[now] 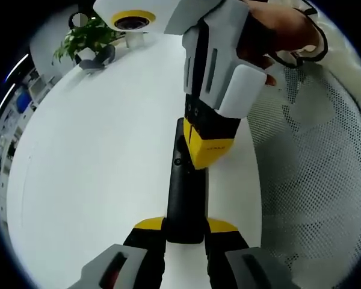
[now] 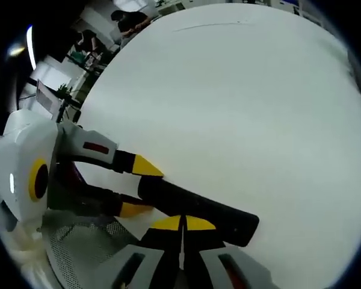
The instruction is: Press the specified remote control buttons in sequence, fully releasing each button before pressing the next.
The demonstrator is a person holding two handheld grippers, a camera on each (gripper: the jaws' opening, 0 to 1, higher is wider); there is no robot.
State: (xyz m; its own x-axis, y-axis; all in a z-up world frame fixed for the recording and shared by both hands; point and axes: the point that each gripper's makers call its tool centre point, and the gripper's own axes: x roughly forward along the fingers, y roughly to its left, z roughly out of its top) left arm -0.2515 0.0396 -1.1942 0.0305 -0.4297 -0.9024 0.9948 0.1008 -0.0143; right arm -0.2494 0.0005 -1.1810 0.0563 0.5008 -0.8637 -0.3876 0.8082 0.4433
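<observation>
The remote control [image 1: 185, 192], a long black bar, lies on the white surface [image 1: 96, 168] with its near end clamped between the yellow-tipped jaws of the left gripper [image 1: 185, 232], which steadies it from the end. In the left gripper view the right gripper [image 1: 207, 144] comes down from above with its yellow tips resting on or just above the upper part of the remote; in the right gripper view its jaws are together, the tips meeting at the remote's edge, used as a single poking point. I cannot tell which button sits under the tips, since the gripper hides that part of the remote. The likeliest fault from here is a press landing off target or on two neighbouring buttons at once, because the closed tips look broad against the narrow face and cover it from sight. A push that is not straight down could also pivot the far end, as the remote is held at one end alone. Lifting too little before the next press would break the full-release rule. A white mesh chair [image 1: 313, 180] stands just beside the surface.
</observation>
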